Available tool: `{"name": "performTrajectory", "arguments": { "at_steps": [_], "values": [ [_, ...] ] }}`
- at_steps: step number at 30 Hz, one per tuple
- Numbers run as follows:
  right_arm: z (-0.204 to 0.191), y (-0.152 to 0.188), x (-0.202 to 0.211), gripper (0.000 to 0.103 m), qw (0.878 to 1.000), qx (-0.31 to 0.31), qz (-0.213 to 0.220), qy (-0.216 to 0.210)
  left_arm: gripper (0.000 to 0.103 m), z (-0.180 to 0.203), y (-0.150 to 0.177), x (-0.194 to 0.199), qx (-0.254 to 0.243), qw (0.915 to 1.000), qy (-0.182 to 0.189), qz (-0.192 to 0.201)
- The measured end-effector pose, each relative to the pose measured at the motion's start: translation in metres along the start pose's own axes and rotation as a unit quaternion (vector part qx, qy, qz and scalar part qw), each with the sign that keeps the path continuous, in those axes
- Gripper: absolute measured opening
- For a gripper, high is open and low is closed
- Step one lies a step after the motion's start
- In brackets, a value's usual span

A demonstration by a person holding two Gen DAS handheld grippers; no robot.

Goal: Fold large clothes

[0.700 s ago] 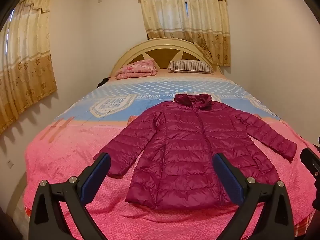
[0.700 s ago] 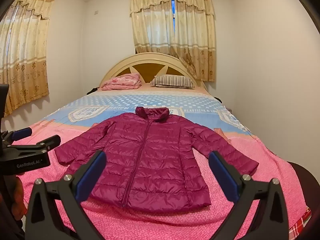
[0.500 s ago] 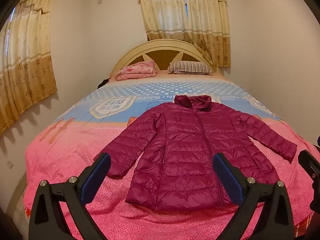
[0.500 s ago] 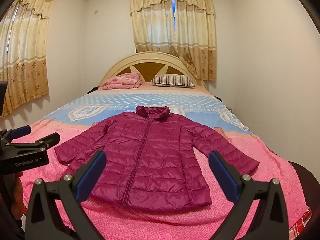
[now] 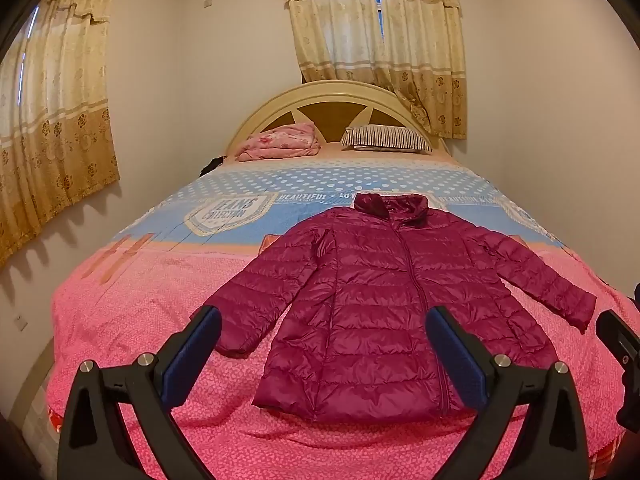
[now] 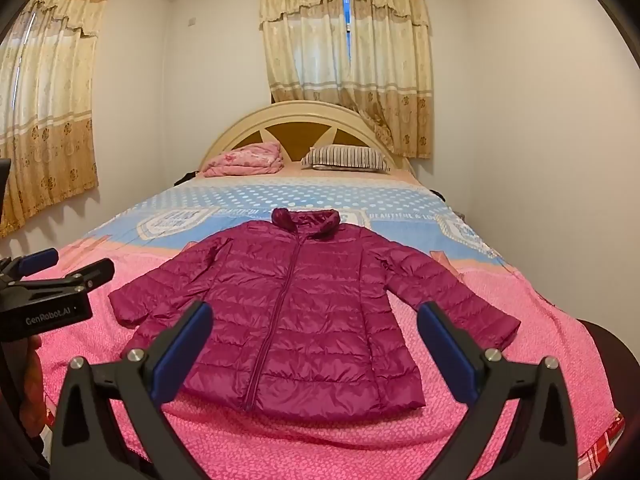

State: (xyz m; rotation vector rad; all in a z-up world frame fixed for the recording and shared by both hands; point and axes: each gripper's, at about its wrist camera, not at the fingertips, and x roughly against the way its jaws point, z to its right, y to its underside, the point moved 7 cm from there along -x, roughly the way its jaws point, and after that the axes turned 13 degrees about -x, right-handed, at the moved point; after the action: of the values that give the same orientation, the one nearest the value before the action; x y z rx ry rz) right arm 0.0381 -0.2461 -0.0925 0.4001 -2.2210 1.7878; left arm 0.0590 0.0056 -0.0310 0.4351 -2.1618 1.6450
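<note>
Both claws are spread wide with nothing in them. The left gripper [image 5: 322, 344] hangs above the foot edge of the bed [image 5: 120, 320], blue pads facing each other, and the right gripper [image 6: 314, 342] is in the same pose a bit further toward the bed's right side. You can see the left one poking in at the left edge of the right wrist view, still clear of the fabric as far as I can tell.

Between the fingers in both views is the jacket [image 5: 384, 312], a magenta quilted puffer, lying flat and face up on the pink bedspread [image 6: 320, 448]. It's zipped, hem toward the foot edge, collar pointing at the headboard [image 6: 304, 128], both sleeves angled out and down toward the two side edges. Not folded at all yet.

Further up, the cover turns blue with white dots. At the head end there's a folded pink blanket [image 5: 280, 142] on the left and a striped pillow [image 5: 386, 138] on the right. Yellowish curtains [image 6: 346, 60] hang behind the headboard.
</note>
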Motion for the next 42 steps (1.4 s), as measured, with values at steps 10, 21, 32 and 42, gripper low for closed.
{"name": "performTrajectory", "arguments": {
  "at_steps": [10,21,32,42],
  "values": [
    [-0.0003,0.0029,-0.0031,0.103,1.0,0.0,-0.003,0.0,0.102,0.0001,-0.0008,0.0,0.0,1.0,0.0,0.001],
    [-0.0013,0.0033,-0.004,0.103,1.0,0.001,-0.006,0.001,0.102,-0.0014,-0.004,0.0016,0.003,1.0,-0.001,0.003],
    [-0.0012,0.007,-0.0059,0.103,1.0,0.001,-0.009,0.0,0.102,-0.002,-0.0045,0.0018,0.006,1.0,-0.003,0.005],
    [-0.0016,0.0081,-0.0064,0.103,1.0,0.002,-0.011,0.0,0.102,-0.0014,-0.0037,0.0017,0.006,1.0,-0.004,0.006]
  ]
}}
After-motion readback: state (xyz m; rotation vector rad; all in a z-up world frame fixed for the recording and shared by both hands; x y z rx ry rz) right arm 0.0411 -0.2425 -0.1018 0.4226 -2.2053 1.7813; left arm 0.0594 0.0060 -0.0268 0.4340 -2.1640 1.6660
